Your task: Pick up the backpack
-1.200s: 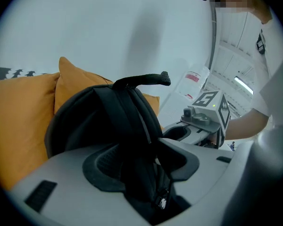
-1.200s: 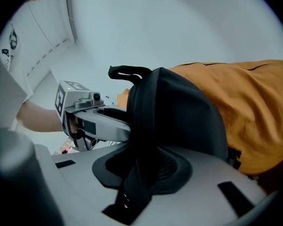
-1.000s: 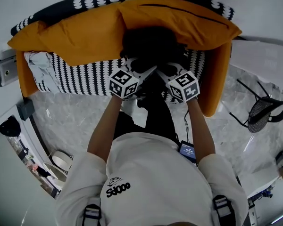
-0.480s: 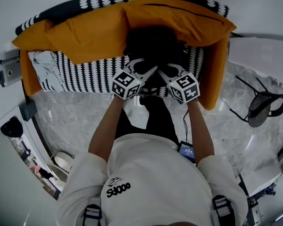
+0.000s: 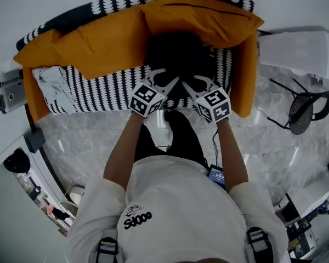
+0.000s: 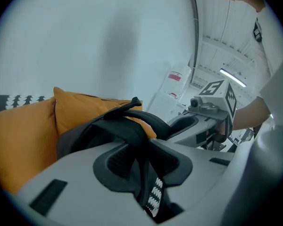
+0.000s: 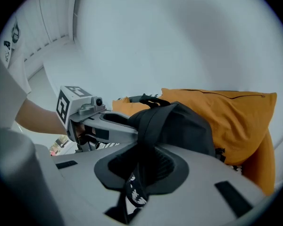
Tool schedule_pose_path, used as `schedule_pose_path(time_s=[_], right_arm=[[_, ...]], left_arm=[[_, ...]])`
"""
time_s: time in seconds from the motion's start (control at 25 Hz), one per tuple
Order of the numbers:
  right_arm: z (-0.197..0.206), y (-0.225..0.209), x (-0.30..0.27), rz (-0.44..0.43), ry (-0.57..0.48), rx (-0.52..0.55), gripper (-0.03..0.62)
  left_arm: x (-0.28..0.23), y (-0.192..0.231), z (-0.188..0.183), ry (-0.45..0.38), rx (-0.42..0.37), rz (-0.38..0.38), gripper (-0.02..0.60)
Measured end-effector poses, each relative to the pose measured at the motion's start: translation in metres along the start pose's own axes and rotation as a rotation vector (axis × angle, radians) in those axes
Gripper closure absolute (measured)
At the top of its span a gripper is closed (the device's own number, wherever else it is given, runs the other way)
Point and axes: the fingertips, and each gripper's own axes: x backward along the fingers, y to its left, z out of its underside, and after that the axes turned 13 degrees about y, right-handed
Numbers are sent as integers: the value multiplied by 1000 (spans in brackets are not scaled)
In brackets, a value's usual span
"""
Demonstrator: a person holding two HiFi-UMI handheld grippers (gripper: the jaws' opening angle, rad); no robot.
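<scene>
Floor [image 5: 82,141]: pale marbled stone, seen from the head view; a dark chair [image 5: 304,114] stands on it at the right.

Sofa [image 5: 98,89]: covered in a black-and-white repeat pattern, set against a plain white wall. Orange cushions [image 5: 98,43] are ranged along its back, and a crumpled grey cloth [image 5: 52,81] lies at its left end.

Backpack [image 5: 178,51]: black, soft-sided and matt, placed at the middle of the sofa, directly in front of the orange cushions and between the two grippers' reach. In the left gripper view its dark body [image 6: 80,135] is shown against an orange cushion, with a small loop standing up at its top. In the right gripper view the body [image 7: 186,126] bulges just beyond the jaws.

Strap [image 6: 148,178]: black webbing with a white printed motif on its lower part, running up to the backpack's top.

Left gripper [image 5: 165,79]: jaws have just been closing and are now drawn in tight, with the strap pinched between the dark pads [image 6: 118,161].

Right gripper [image 5: 197,83]: jaws have likewise just been closing and are nearly together, clamped on a strap [image 7: 137,182] of the same printed webbing. Whether it is the same strap cannot be told.

Both grippers are held side by side, close together, at the backpack's near edge.
</scene>
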Motion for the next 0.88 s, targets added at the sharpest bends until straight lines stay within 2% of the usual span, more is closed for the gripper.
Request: schedule_pose_path(time_s=[0.28,0.48,0.72,0.88], right_arm=[[-4,49,29,103,-76,-50,514],[-14,89,53,181,-149,-78,514],[-27,129,88,270,-232,-100,516],[-33,150,110,298,-247,-110,516]], left_arm=[[54,-25,3,-21,-74,50,500],[86,-47,11,-4,-171,24,512],[119,-74,16,-44,-191,41,531],[139,-91,15,-61,-243,70,538]])
